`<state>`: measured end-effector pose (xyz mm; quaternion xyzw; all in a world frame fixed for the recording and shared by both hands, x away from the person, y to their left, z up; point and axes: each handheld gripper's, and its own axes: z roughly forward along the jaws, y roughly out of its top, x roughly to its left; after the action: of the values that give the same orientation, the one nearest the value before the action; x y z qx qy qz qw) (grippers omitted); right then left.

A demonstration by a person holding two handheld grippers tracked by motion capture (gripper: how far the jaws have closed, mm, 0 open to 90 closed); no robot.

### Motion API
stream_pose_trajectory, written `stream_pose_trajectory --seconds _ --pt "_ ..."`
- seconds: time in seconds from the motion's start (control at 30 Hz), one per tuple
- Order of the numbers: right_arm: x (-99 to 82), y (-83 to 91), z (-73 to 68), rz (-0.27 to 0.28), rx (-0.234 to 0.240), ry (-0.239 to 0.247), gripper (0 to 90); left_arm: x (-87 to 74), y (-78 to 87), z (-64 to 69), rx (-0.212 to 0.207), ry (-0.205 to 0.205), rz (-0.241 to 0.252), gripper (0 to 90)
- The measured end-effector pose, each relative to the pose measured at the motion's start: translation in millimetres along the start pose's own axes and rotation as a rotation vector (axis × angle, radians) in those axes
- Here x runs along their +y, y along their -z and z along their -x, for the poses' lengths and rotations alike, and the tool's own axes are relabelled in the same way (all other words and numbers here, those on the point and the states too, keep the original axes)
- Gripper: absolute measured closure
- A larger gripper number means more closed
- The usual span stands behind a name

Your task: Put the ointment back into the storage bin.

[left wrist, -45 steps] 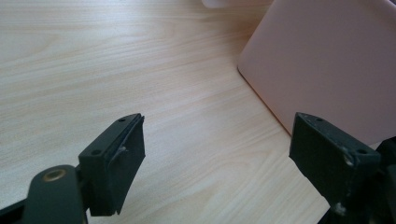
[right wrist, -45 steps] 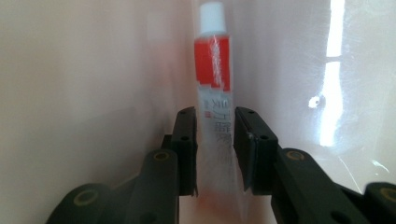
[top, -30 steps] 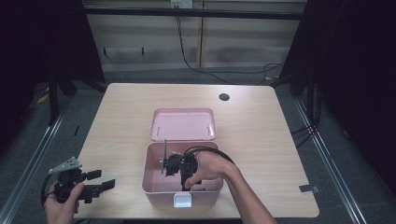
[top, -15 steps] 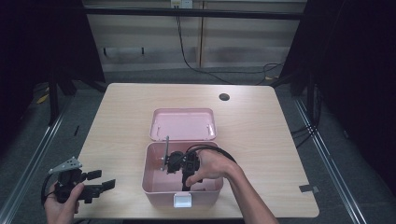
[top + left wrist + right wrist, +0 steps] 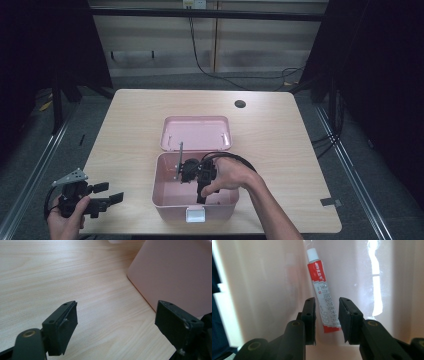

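Inside the pink box [image 5: 165,192] at the bench's [image 5: 280,150] six o'clock, the right tool [image 5: 327,312], jaws partly spread astride the red tube [image 5: 322,287], should close squarely mid-body, while the left tool [image 5: 117,322] idles spread.

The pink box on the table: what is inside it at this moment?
Inside the pink box lies a red and white tube, and the right gripper reaches in with its jaws either side of the tube's lower end. The hand covers part of the floor.
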<state>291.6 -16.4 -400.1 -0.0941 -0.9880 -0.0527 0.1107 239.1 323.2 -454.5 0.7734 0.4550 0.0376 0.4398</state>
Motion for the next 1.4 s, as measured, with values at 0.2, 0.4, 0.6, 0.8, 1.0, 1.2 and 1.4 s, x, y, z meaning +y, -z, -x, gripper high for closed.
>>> stream_pose_trajectory --seconds 0.2,0.4,0.6,0.8,1.0,1.2,1.4 --pt "-2.9 9.2 -0.2 0.007 -0.006 -0.002 67.2 0.0 -0.3 0.0 0.0 0.004 0.002 18.1" --pt "-4.5 17.3 -1.8 0.012 -0.021 -0.006 66.7 0.0 -0.4 0.0 0.0 0.002 0.0 18.1" --pt "-5.9 25.6 -2.5 0.019 -0.029 -0.004 66.0 0.1 -0.6 0.0 -0.001 0.001 0.0 18.1" --pt "-9.0 30.0 -5.5 0.011 -0.034 -0.009 65.9 0.9 -1.8 0.0 -0.003 0.0 -0.001 18.1" --pt "-13.4 41.6 -8.5 0.013 -0.055 -0.012 65.5 0.8 -1.8 -0.3 0.0 0.003 -0.001 18.1" --pt "-20.5 52.1 -10.7 0.023 -0.064 -0.035 65.2 1.0 -2.3 -0.4 -0.004 -0.003 -0.008 18.1" --pt "-26.8 59.5 -11.9 0.045 -0.069 -0.056 65.0 0.9 -2.3 -0.6 -0.004 0.001 -0.006 18.1"
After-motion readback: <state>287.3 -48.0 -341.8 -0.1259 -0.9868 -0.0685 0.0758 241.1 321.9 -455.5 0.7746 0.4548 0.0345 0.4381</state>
